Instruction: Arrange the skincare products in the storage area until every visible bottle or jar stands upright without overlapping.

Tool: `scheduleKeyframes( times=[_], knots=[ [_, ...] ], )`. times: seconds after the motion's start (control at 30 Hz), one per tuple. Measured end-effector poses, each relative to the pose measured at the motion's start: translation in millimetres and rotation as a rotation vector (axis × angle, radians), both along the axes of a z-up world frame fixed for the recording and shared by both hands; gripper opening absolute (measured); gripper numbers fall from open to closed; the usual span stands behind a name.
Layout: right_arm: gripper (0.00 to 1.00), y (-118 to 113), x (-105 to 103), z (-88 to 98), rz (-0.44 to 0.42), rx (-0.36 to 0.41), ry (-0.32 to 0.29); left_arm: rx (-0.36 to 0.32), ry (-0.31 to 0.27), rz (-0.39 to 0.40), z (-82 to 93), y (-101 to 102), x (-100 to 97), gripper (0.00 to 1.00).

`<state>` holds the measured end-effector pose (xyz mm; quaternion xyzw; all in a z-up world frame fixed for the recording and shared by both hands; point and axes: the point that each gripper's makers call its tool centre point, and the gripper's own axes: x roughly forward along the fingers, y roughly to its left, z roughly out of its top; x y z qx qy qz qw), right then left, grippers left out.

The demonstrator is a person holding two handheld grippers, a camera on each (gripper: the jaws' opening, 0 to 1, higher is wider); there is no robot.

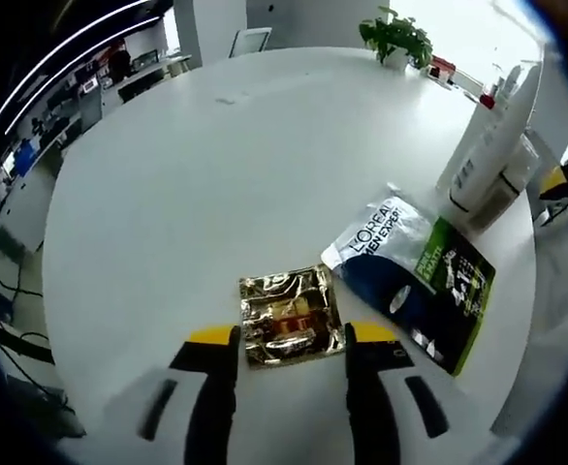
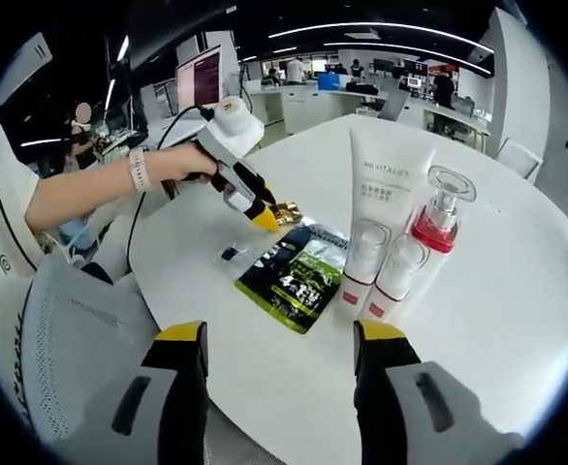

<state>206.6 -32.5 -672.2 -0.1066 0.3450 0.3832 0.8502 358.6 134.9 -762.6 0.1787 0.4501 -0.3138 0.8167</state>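
Note:
A gold foil sachet (image 1: 289, 315) lies flat on the round white table (image 1: 216, 174), just ahead of my left gripper (image 1: 292, 334), whose yellow-tipped jaws stand open on either side of it. Beside it lies a dark L'Oreal Men Expert packet (image 1: 415, 266) with a green panel. White tubes (image 1: 492, 145) stand upright further right. In the right gripper view the tall white tube (image 2: 391, 179), two small tubes (image 2: 381, 266) and a red bottle with a clear cap (image 2: 437, 218) stand together, the packet (image 2: 299, 276) flat in front. My right gripper (image 2: 281, 334) is open over the table edge. A hand holds the left gripper (image 2: 268, 218) at the gold sachet (image 2: 286, 211).
A potted plant (image 1: 397, 37) stands at the table's far edge. A small dark-blue scrap (image 2: 229, 254) lies near the packet. A grey mesh chair back (image 2: 61, 339) is close at the table's near side. Desks and monitors (image 2: 206, 77) fill the room behind.

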Motion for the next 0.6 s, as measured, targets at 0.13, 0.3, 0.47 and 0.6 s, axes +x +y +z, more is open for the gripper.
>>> scheduleKeyframes(
  times=[0.13, 0.3, 0.47, 0.6],
  knots=[
    [0.6, 1.8, -0.4, -0.4, 0.005, 0.004, 0.0, 0.007, 0.002, -0.013, 0.6, -0.7, -2.2, 0.4],
    [0.59, 6.7, -1.0, -1.1, 0.005, 0.024, 0.001, 0.026, -0.013, -0.035, 1.0, 1.6, -2.1, 0.39],
    [0.56, 17.2, -3.7, -3.5, 0.01, 0.073, 0.019, 0.029, -0.012, -0.045, 2.1, 6.2, -4.9, 0.39],
    [0.53, 28.1, -4.9, -3.1, 0.014, 0.124, 0.036, 0.03, -0.018, -0.055, 3.9, 10.1, -9.0, 0.39]
  ],
)
